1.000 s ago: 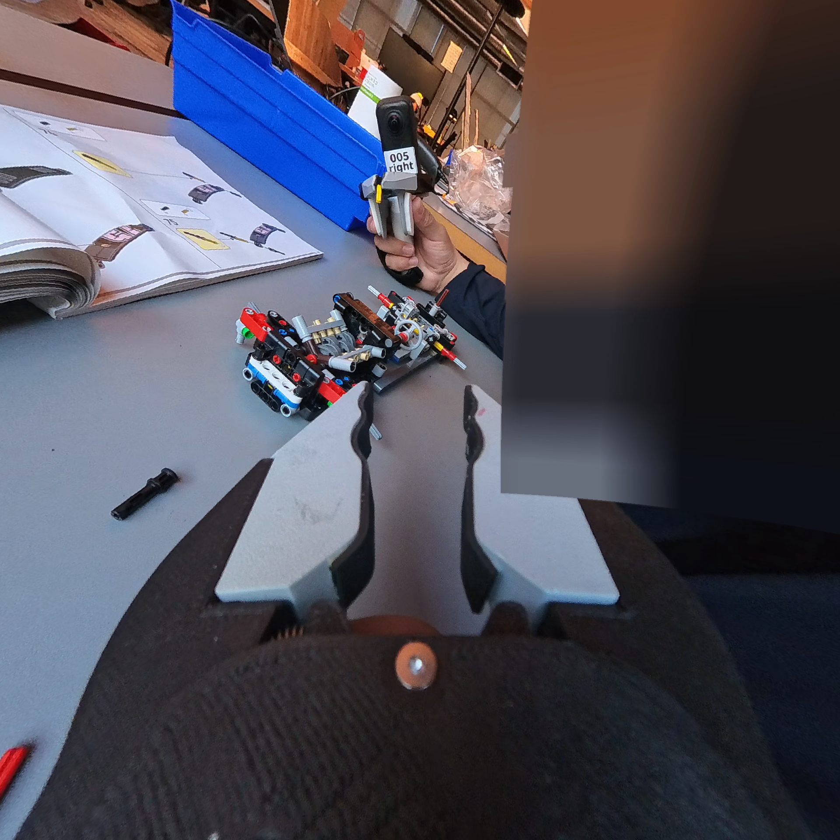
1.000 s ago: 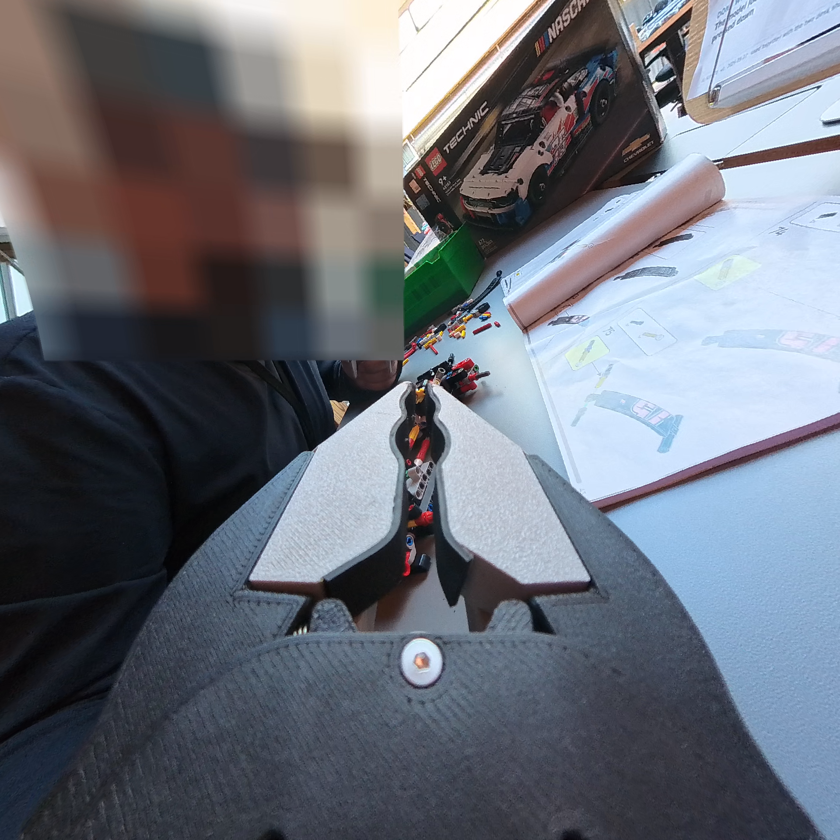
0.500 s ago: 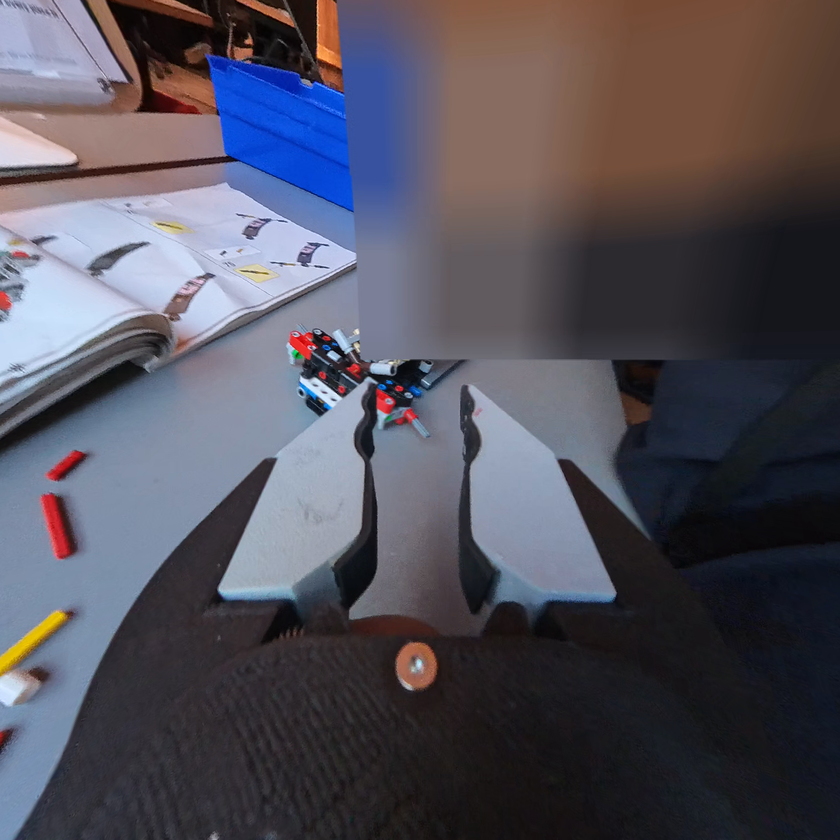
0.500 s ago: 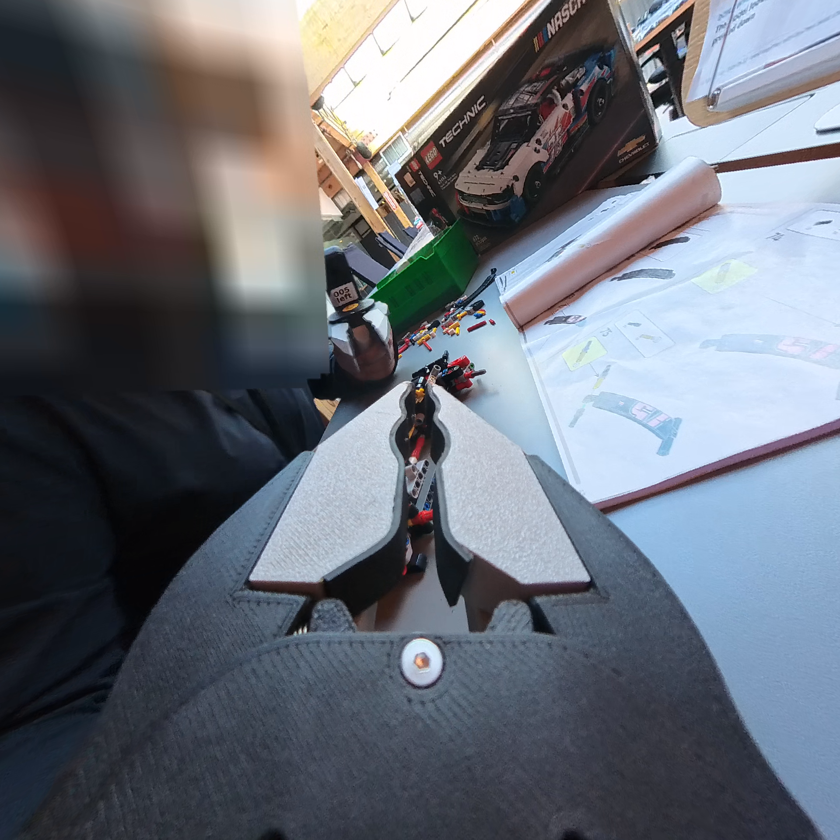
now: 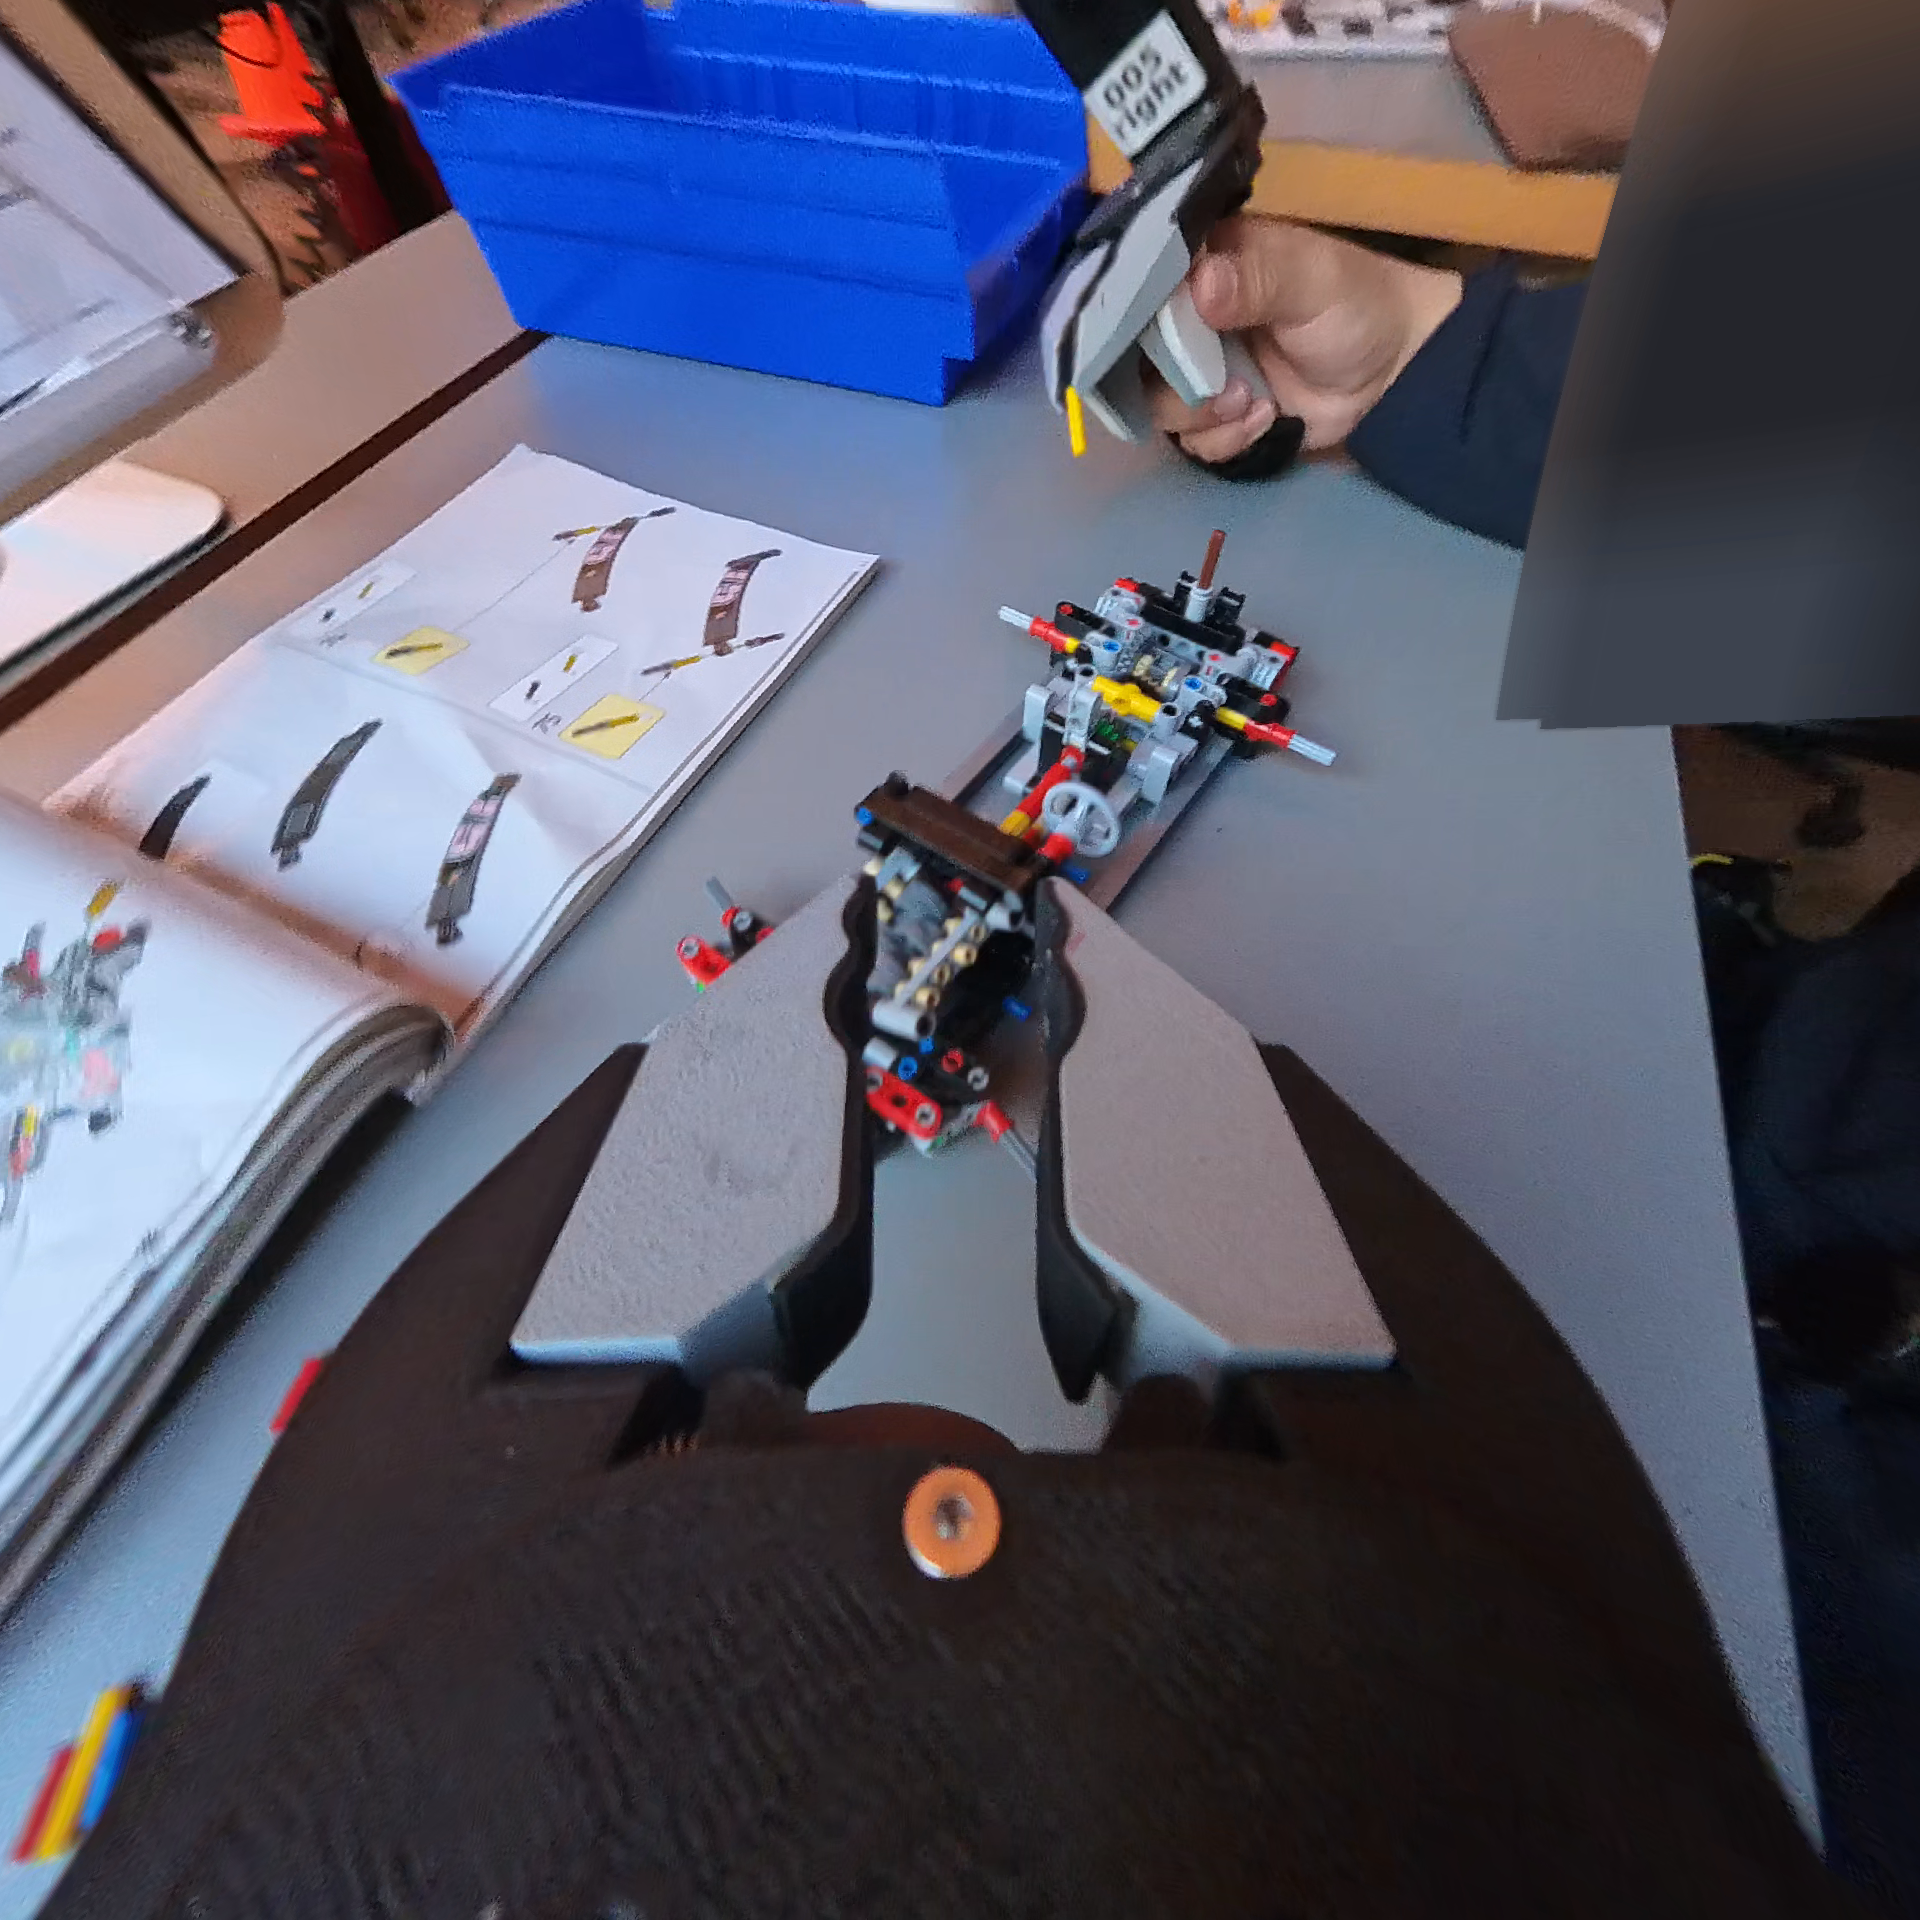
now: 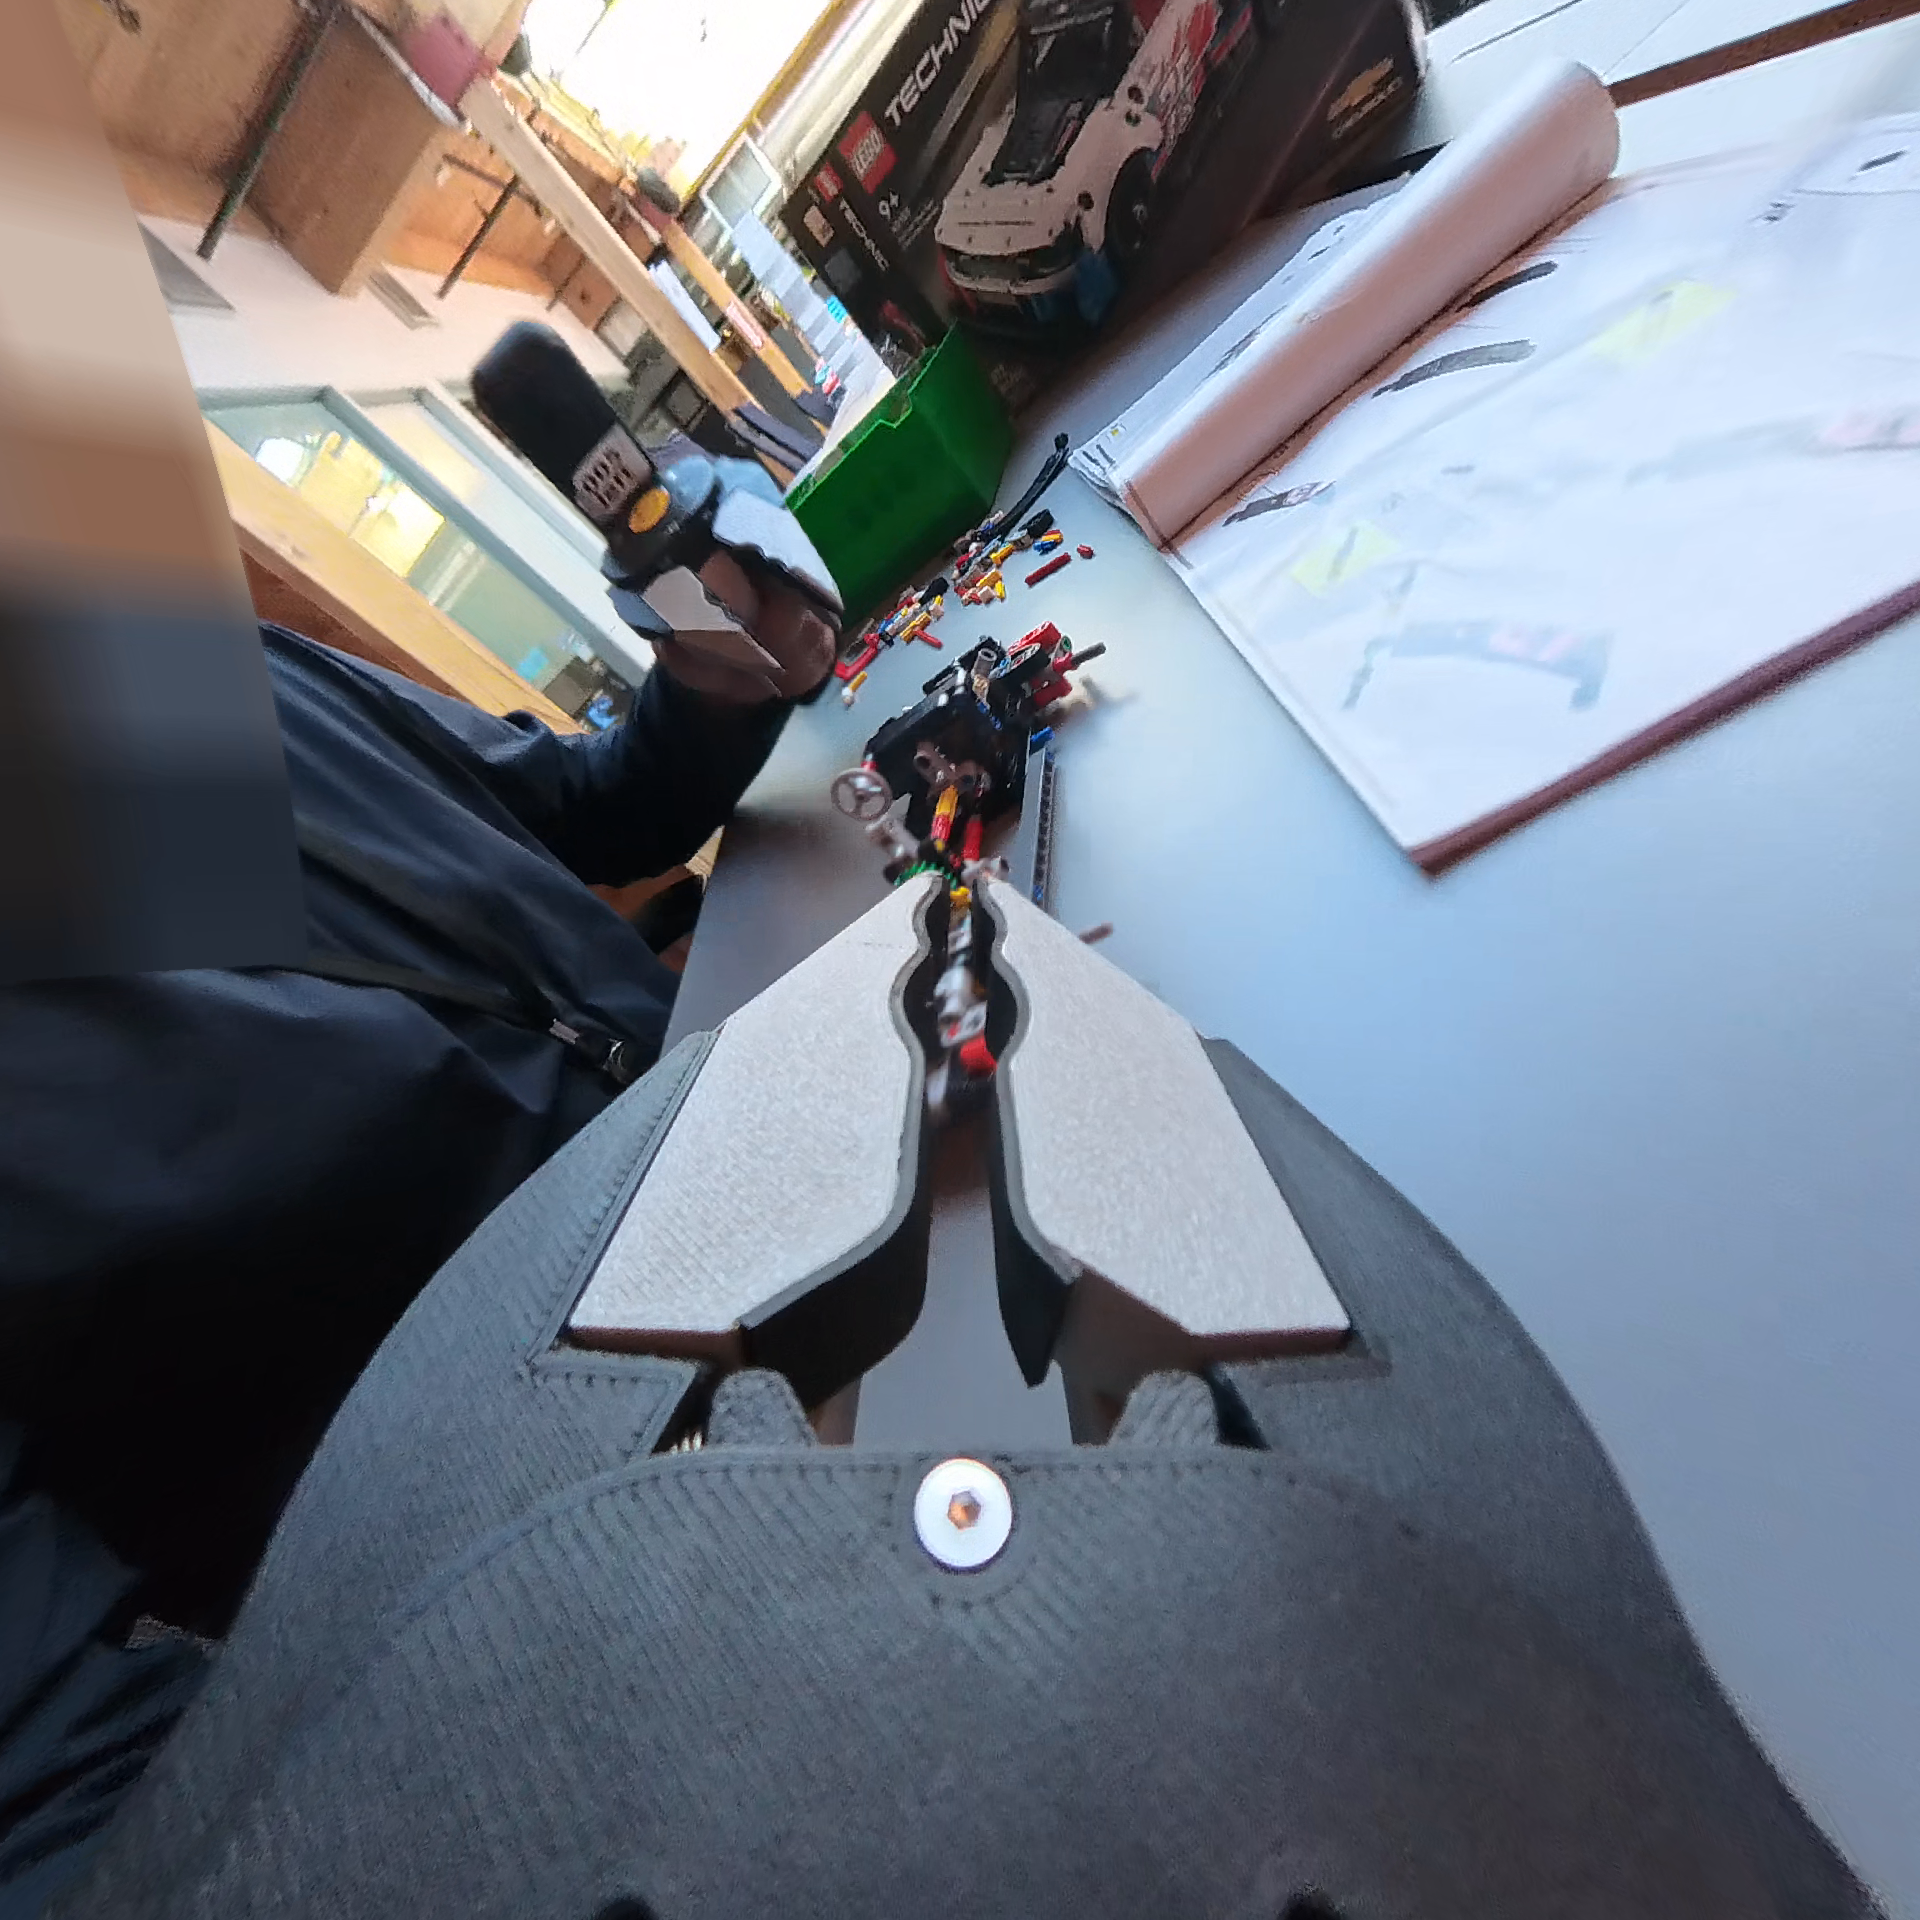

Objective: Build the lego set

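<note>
**Yellow pin pinched above the brick chassis**

Your right gripper (image 5: 1081, 400) hangs over the counter (image 5: 1403, 987), its fingers clenched on a small yellow pin (image 5: 1076, 424), beyond the far end of the brick chassis (image 5: 1143, 686). Your left gripper (image 5: 951, 914) has its fingers parted, lined up with the chassis's near end without gripping it. An open instruction booklet (image 5: 468, 727) lies to the left and a blue bin (image 5: 748, 187) stands behind it.

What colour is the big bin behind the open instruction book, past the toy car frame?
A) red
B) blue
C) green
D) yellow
B: in the left wrist view the plastic bin standing on the table beyond the open instruction book and the brick-built car frame is plainly blue.
</note>
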